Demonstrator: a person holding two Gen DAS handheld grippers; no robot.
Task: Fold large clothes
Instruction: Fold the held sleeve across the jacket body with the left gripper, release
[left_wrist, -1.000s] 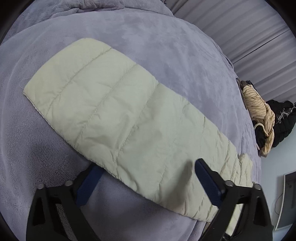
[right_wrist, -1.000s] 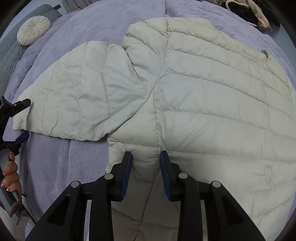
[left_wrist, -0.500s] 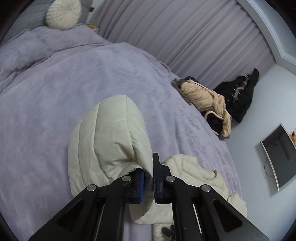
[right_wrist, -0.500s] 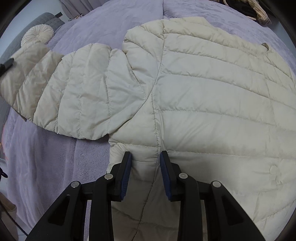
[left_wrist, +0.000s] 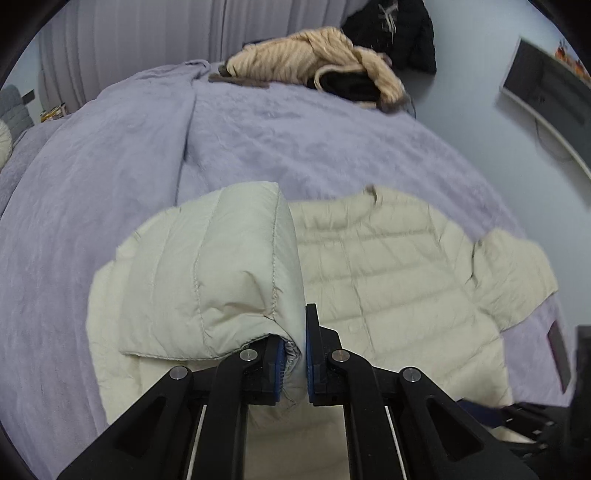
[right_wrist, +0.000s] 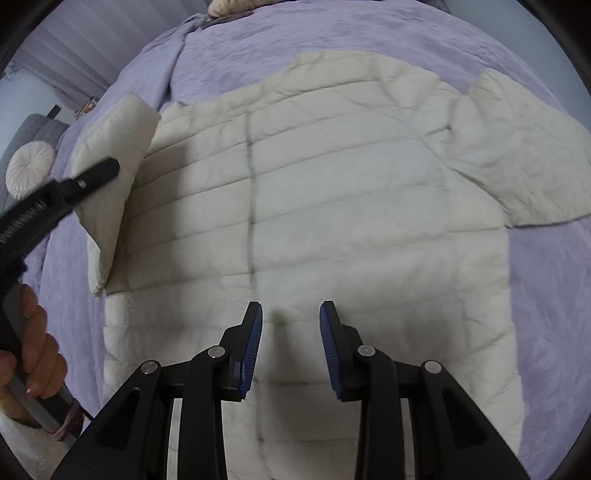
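Softly quilted cream jacket (right_wrist: 332, 192), plush lilac blanket (left_wrist: 295, 140)

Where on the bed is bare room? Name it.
Bare bedspread runs left of the jacket, up toward the clothes pile; another patch lies below the right sleeve. The middle is crowded by the jacket.
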